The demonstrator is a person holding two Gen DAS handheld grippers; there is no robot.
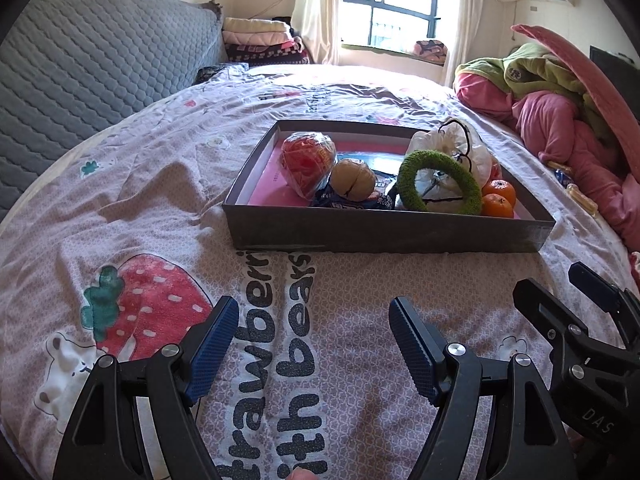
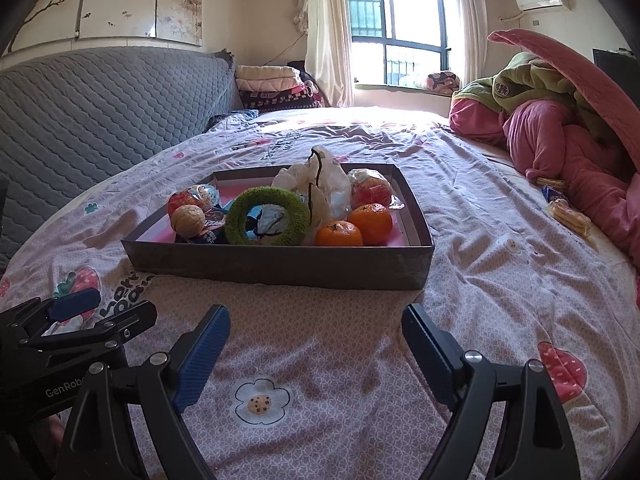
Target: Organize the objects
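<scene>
— Looking through my right wrist camera, I see biscuit packets (image 2: 568, 213) beside the pink quilt (image 2: 568, 148); the left view barely catches them.

— And the fingers?

— Left gripper (image 1: 314, 344) and right gripper (image 2: 316, 350) both spread wide, empty, above the bed. The dark cardboard tray (image 2: 280, 266) holds two oranges (image 2: 370, 222), a green fuzzy ring (image 2: 266, 216) and a walnut (image 2: 188, 220); the wrappers beneath are unreadable.

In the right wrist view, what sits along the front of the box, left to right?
Walnut → green ring → front orange → second orange, all inside the box.
</scene>
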